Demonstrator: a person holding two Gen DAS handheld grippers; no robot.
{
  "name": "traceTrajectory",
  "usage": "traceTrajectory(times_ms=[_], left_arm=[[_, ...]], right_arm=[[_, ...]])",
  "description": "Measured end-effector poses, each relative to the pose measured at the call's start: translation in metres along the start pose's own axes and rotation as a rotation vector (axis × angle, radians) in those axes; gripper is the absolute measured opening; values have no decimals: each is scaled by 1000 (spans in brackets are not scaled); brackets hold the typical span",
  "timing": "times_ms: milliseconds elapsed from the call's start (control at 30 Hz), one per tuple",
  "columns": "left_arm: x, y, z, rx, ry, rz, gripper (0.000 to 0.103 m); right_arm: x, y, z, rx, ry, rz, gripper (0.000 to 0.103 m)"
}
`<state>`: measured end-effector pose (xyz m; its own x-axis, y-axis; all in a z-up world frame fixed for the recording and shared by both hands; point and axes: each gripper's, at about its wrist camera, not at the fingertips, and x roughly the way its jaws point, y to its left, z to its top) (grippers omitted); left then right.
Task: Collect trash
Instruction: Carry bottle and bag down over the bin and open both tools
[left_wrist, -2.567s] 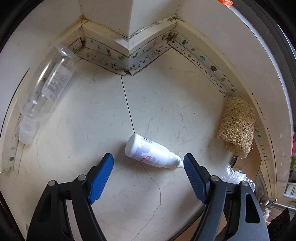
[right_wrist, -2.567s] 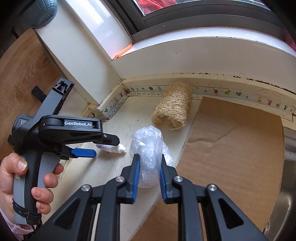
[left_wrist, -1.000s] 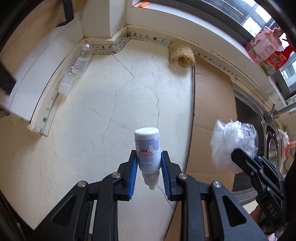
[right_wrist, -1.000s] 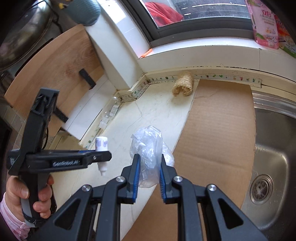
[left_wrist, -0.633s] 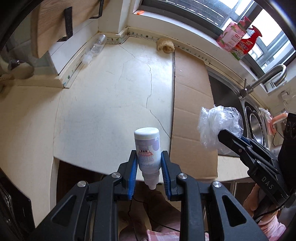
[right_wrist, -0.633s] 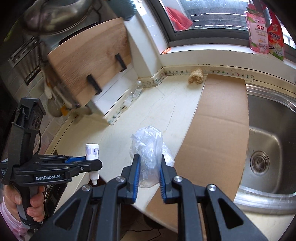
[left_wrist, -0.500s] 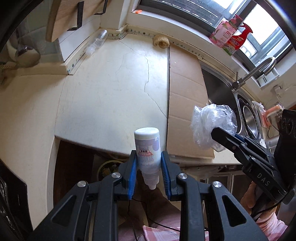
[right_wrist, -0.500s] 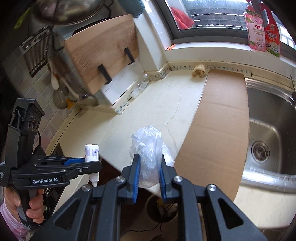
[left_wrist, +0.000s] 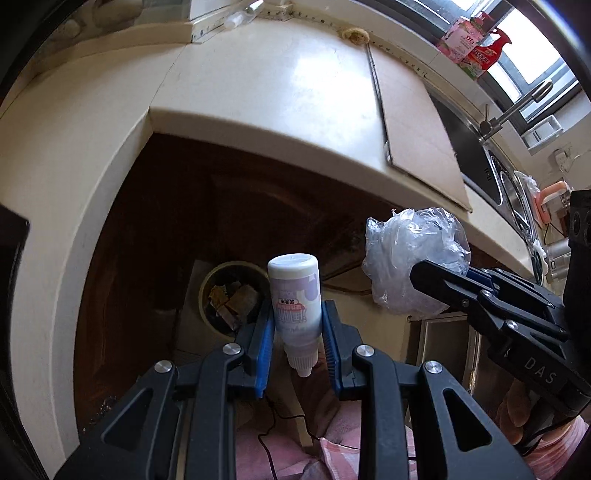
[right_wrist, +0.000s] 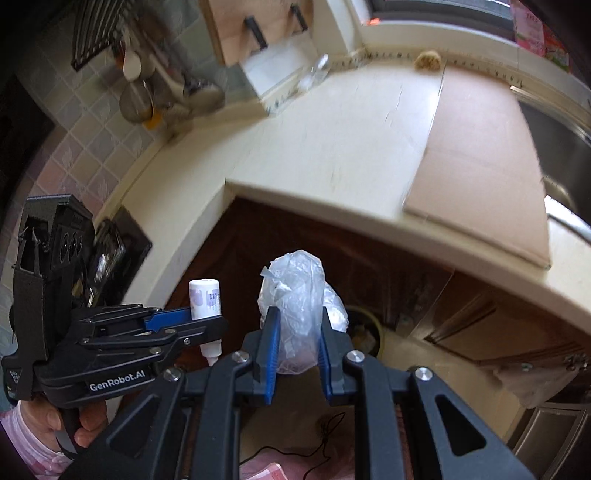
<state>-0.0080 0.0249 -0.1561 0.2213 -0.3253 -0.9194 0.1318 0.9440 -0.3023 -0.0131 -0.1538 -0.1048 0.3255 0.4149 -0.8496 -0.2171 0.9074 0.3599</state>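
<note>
**kitchenlurker:** While both hands hang out past the counter edge (left_wrist: 280, 136), the left gripper (left_wrist: 297, 328) has its blue pads squeezed onto a small white bottle (left_wrist: 294, 295). Long axis runs along the fingers, flat bottom pointing away from the jaws, nozzle tip poking back toward the handle. The right gripper (right_wrist: 295, 343) is nearly closed on a crumpled clear plastic bag (right_wrist: 299, 314), which bulges out beyond the fingertips.

**sinkwatcher:** And what's past the jaws?

**kitchenlurker:** Just beyond and left of the left gripper's tips sits a round trash bin (left_wrist: 232, 295) on the floor, scraps already inside, under the dark cabinet opening. From the right gripper's camera the bag covers most of the bin (right_wrist: 364, 332); only its rim peeks out on the right. Further off there's a cardboard sheet (right_wrist: 480, 147) on the counter, a loofah (right_wrist: 427, 59) by the wall and a clear bottle (left_wrist: 243, 13) lying in the far corner. Nothing sits between bottle and bin.
</note>
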Motion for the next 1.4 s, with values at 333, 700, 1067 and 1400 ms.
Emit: traceTrajectory(times_ms=[333, 700, 1067, 1400], left_arm=[[127, 53, -48, -76, 47, 60, 23], [277, 108, -55, -95, 33, 79, 28], [335, 162, -62, -198, 54, 150, 71], [279, 136, -58, -163, 52, 182, 71]], right_arm=[[128, -26, -52, -13, 155, -47, 19], [299, -83, -92, -78, 288, -83, 22], [381, -119, -99, -45, 375, -104, 37], [338, -97, -88, -79, 398, -104, 37]])
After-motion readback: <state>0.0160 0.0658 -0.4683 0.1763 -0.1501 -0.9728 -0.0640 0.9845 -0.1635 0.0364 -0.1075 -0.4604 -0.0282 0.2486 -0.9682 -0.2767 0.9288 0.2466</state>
